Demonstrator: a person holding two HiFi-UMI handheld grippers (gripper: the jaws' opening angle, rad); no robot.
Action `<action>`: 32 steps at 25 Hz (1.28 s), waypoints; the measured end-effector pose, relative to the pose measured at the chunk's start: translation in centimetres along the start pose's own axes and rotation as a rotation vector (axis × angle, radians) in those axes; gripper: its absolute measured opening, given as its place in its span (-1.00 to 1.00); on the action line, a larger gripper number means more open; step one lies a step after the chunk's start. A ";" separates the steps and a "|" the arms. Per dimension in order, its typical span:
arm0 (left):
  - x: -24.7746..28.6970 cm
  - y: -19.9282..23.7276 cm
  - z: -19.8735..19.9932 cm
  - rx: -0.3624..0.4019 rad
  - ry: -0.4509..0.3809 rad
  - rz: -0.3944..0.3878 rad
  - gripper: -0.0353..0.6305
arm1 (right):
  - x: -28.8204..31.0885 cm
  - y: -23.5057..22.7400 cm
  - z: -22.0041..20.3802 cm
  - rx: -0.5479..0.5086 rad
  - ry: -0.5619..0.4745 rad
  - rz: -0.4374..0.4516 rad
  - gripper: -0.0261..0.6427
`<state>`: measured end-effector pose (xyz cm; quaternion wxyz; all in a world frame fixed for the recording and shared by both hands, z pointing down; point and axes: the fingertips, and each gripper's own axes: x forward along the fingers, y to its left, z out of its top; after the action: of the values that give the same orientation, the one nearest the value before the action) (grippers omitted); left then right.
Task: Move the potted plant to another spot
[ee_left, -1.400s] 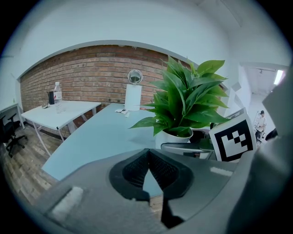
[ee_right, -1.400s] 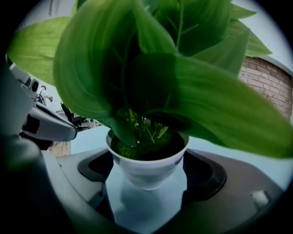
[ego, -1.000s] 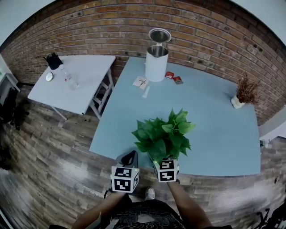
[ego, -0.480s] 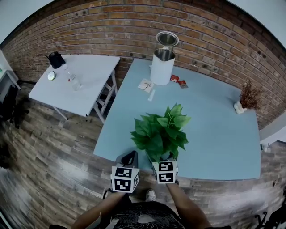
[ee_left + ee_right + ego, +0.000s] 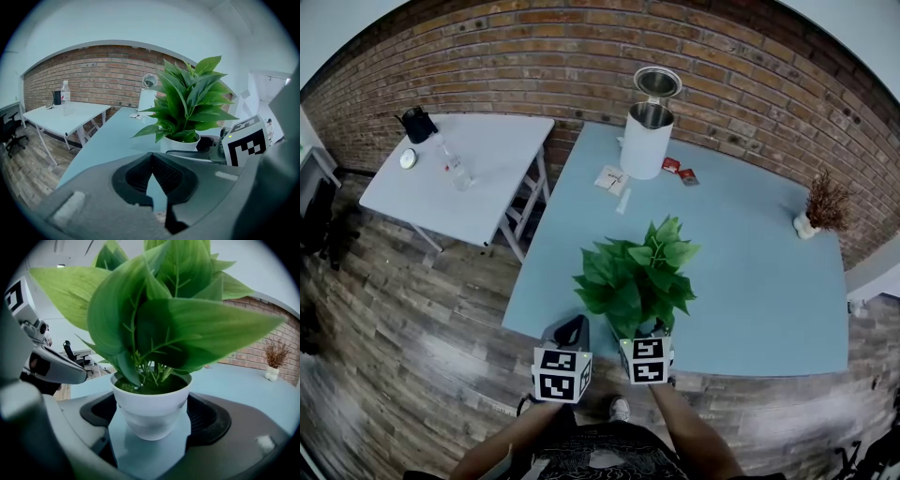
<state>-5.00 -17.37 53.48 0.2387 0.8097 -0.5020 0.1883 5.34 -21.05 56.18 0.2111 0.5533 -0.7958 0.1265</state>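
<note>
Head view: your two arms reach forward and down from the bottom of the picture, side by side. Your left gripper sits at the near edge of the blue table. Your right gripper is just beside it, and its front end goes in under the leaves of the plant. The plant stands close to that near edge. It is well apart from the white can at the far side by the brick wall.

Left gripper view: the two jaws meet at their tips, and nothing is between them. This gripper points along the table. The plant is just ahead and to the right, in a white pot. Its leaves are big, green and pointed, and they fan out and up. The right gripper shows right beside the pot.

Right gripper view: the jaws are clamped on the pot. There is one dark pad on each side, pressing the pot's wall under the rim. The pot stands upright. It is round and plain white, wider at the top than at the bottom. Thin stems rise out of it, and broad shiny leaves fill the top half of the picture. You cannot tell if the pot's bottom touches the table or hangs just over it.
</note>
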 end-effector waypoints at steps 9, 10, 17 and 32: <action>-0.5 2.1 0.0 -0.002 0.000 0.008 -0.90 | 0.9 1.0 0.2 0.007 0.014 -0.022 0.48; -0.4 2.1 0.1 -0.002 -0.001 0.008 -0.90 | 0.9 1.1 0.2 0.007 0.014 -0.021 0.48; -0.4 3.4 0.3 -0.005 -0.004 0.006 -0.90 | 1.9 2.2 0.7 0.003 0.015 -0.018 0.48; -0.1 7.7 0.5 -0.022 0.007 -0.010 -0.90 | 5.2 5.8 2.6 -0.001 0.032 -0.003 0.48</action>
<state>-11.98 -20.54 54.53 0.2502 0.8088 -0.4993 0.1842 -2.18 -24.40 56.59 0.2242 0.5524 -0.7915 0.1346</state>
